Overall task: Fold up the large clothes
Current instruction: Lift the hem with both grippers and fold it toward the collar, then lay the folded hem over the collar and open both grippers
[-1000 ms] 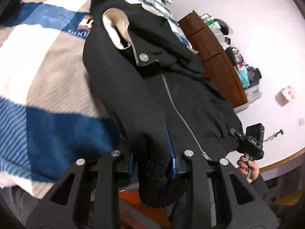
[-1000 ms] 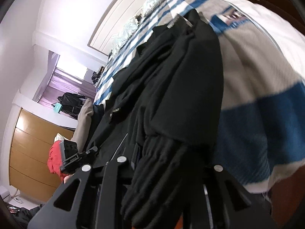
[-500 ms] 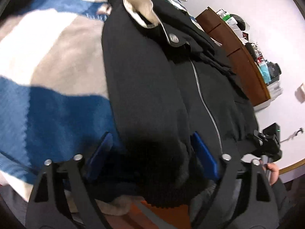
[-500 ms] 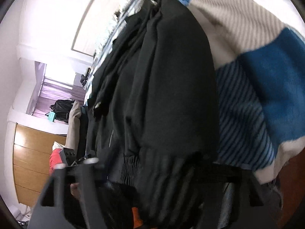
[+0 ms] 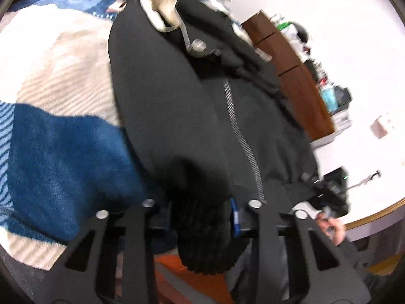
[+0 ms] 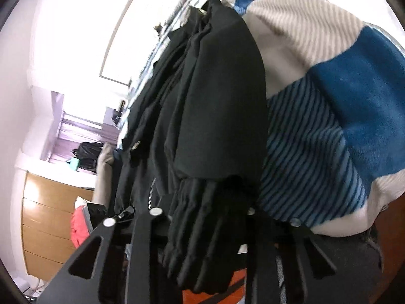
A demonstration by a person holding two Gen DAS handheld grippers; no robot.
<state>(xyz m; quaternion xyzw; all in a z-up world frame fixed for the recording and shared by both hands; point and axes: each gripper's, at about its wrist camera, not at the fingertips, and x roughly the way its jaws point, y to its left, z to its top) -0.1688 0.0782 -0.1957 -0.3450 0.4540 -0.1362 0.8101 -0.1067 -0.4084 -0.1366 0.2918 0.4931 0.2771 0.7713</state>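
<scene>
A black zip-up jacket [image 5: 177,101] with a beige-lined collar lies front up on the blue, beige and white blanket [image 5: 63,147], its hem at the bed's near edge. My left gripper [image 5: 202,215] is closing, its jaws pinching the ribbed cuff [image 5: 202,240] of one sleeve, which hangs down between the fingers. In the right wrist view the jacket [image 6: 217,101] runs along the blanket [image 6: 354,101]. My right gripper [image 6: 205,217] is also closing, its jaws clamped on the other ribbed cuff [image 6: 207,240]. A hand [image 5: 331,228] holds the right gripper's body at the jacket's far hem corner.
A brown dresser [image 5: 291,76] with cluttered bottles and boxes on top stands against the white wall beyond the bed. A light wooden wardrobe [image 6: 45,215] and a red item [image 6: 78,228] are off to the left. Orange flooring [image 5: 189,278] shows below the bed edge.
Both grippers opened wide half a second ago and have closed again on the sleeve cuffs. Both have sunk a little toward the jacket's hem.
</scene>
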